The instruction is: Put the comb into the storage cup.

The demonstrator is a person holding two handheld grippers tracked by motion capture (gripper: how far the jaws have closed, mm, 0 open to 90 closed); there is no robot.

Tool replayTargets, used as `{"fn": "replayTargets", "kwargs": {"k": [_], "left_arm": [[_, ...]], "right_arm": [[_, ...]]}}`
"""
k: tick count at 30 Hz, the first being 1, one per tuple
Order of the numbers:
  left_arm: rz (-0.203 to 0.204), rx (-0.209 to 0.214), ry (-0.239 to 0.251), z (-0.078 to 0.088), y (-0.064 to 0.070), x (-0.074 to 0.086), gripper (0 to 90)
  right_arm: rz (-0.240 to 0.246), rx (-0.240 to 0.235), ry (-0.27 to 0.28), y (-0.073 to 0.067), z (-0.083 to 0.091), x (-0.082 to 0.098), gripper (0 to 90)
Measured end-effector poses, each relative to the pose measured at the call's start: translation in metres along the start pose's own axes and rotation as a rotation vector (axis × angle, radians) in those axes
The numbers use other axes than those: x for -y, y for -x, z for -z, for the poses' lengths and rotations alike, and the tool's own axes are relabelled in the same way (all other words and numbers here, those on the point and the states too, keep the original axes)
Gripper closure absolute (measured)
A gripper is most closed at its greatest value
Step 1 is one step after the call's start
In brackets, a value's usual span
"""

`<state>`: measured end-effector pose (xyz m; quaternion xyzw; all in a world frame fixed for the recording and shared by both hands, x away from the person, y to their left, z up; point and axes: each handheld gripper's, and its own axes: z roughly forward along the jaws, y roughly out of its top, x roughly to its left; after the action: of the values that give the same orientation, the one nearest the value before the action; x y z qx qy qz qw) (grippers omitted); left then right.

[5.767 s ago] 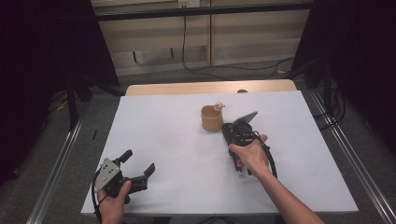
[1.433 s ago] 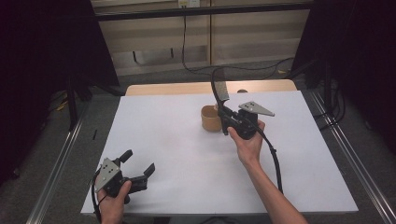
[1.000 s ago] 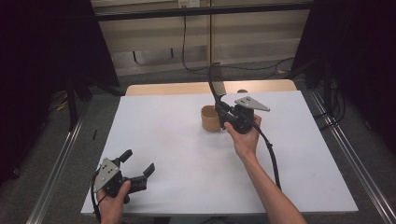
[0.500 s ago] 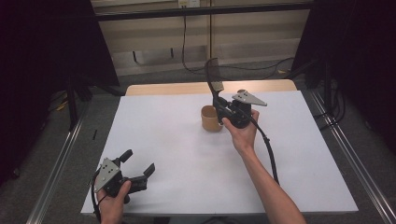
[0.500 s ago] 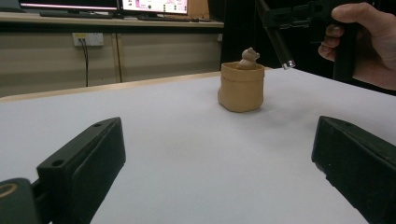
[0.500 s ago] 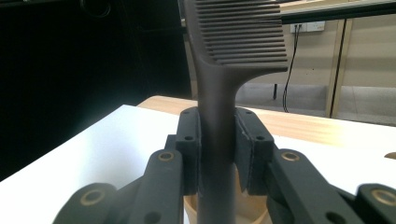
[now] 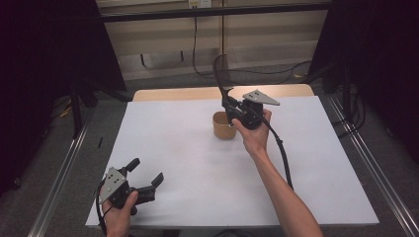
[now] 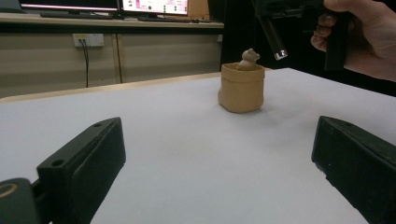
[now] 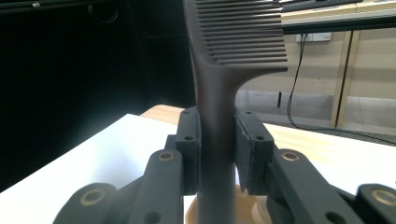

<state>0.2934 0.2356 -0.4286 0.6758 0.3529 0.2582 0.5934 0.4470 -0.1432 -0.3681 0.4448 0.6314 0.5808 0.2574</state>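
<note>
Comb (image 9: 219, 93) clamped by its handle between the shut jaws of the right gripper (image 7: 231, 106), held upright just above the tan cup (image 7: 224, 126) at mid-table. Picked up already, by the look of it; lowering into the cup not yet done. Left gripper (image 7: 146, 177) resting near the table's front edge, jaws wide apart and holding nothing.

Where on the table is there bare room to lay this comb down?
Bare table right of the right hand-held gripper, and the wide middle between the cup and left hand-held gripper. Crowded only around the cup, below the comb.
</note>
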Motion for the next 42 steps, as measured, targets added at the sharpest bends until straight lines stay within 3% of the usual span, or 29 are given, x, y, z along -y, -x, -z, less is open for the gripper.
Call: {"fn": "replayTargets", "kwargs": {"k": [14,24,42], "left_arm": [[0.0,0.002,-0.001,0.0,0.0,0.0,3.1],[0.0,-0.003,-0.002,0.001,-0.001,0.0,3.1],[0.0,-0.003,-0.003,0.001,-0.002,0.001,3.1]], "right_arm": [[0.007,-0.008,-0.009,0.001,-0.013,-0.01,72.9],[0.016,-0.009,-0.052,0.005,-0.028,-0.005,72.9],[0.076,0.004,-0.1,0.006,-0.051,0.008,72.9]]}}
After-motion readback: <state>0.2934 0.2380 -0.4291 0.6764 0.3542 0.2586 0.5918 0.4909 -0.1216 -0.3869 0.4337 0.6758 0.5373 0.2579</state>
